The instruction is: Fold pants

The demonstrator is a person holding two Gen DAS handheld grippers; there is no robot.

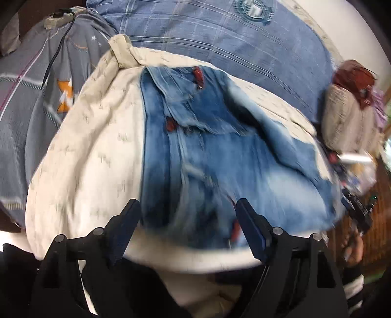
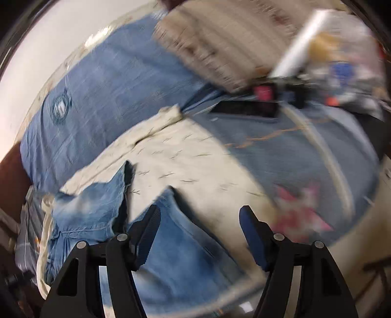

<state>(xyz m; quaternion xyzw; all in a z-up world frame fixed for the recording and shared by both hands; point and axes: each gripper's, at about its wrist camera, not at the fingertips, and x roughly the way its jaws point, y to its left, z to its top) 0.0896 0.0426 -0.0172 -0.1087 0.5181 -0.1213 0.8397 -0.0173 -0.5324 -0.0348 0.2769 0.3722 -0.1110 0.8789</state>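
Faded blue jeans [image 1: 220, 151] with red buttons lie folded on a cream quilt [image 1: 97, 151] spread over the bed. My left gripper [image 1: 188, 208] hovers above their near edge, jaws wide apart with only air between them. In the right wrist view the jeans [image 2: 171, 244] lie at the lower left, one leg end turned up. My right gripper [image 2: 199, 215] hangs over the edge of the jeans and the cream quilt [image 2: 190, 159], open and holding nothing. The right gripper's body [image 1: 359, 208] and a hand show at the right edge of the left wrist view.
A blue checked duvet [image 1: 220, 31] is heaped behind the quilt. A grey bedsheet [image 1: 29, 97] with a power strip [image 1: 58, 18] and cable lies at the left. At the right are a beige knit pile [image 1: 347, 117], a dark flat device [image 2: 244, 108] and clutter [image 2: 342, 63].
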